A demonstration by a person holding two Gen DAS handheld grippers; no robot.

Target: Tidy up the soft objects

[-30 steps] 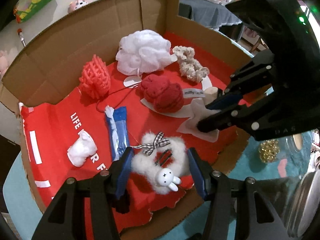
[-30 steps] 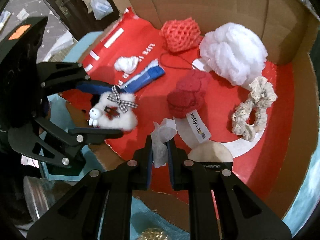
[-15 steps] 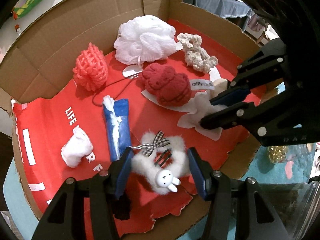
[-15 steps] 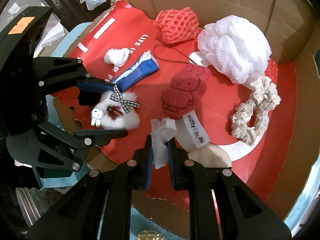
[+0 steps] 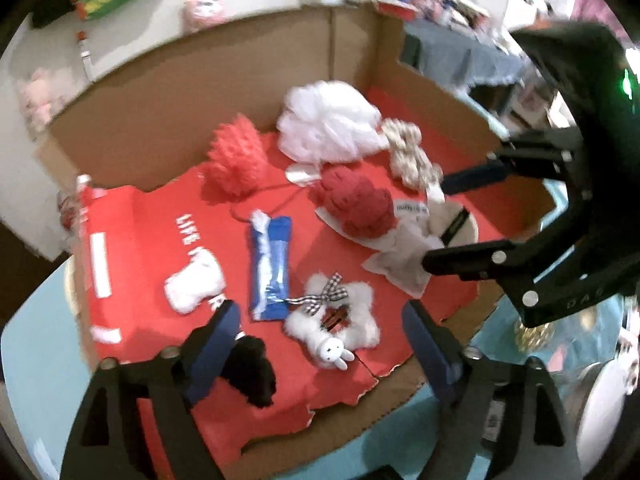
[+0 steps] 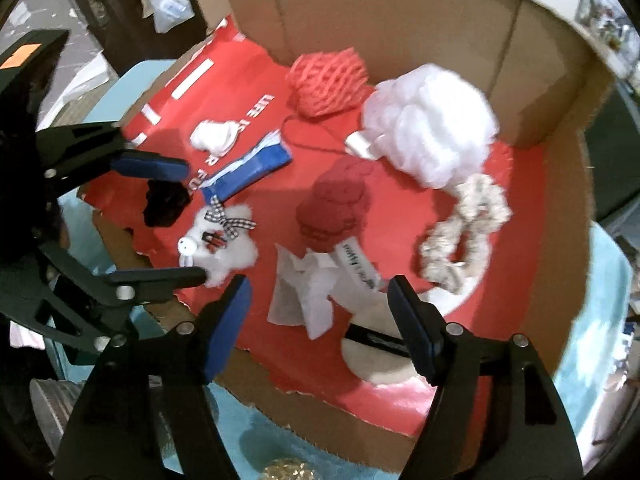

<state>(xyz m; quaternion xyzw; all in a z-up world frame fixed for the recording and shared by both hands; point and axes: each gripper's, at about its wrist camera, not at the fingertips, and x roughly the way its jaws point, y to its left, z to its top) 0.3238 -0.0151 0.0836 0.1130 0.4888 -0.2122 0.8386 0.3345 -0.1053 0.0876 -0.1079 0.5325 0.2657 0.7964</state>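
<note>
Jaws on both tools are opening, gripping nothing. Left gripper (image 5: 320, 340) straddles the fluffy white bunny hair clip (image 5: 334, 322) left of the crumpled white tissue (image 6: 304, 296), which probably lies loose before the right gripper (image 6: 320, 304).

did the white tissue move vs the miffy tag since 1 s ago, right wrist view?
Yes. The white tissue dropped from between the right hand-held gripper fingers, whose jaws are opening, and now lies flat on the red liner beside the miffy tag.
</note>
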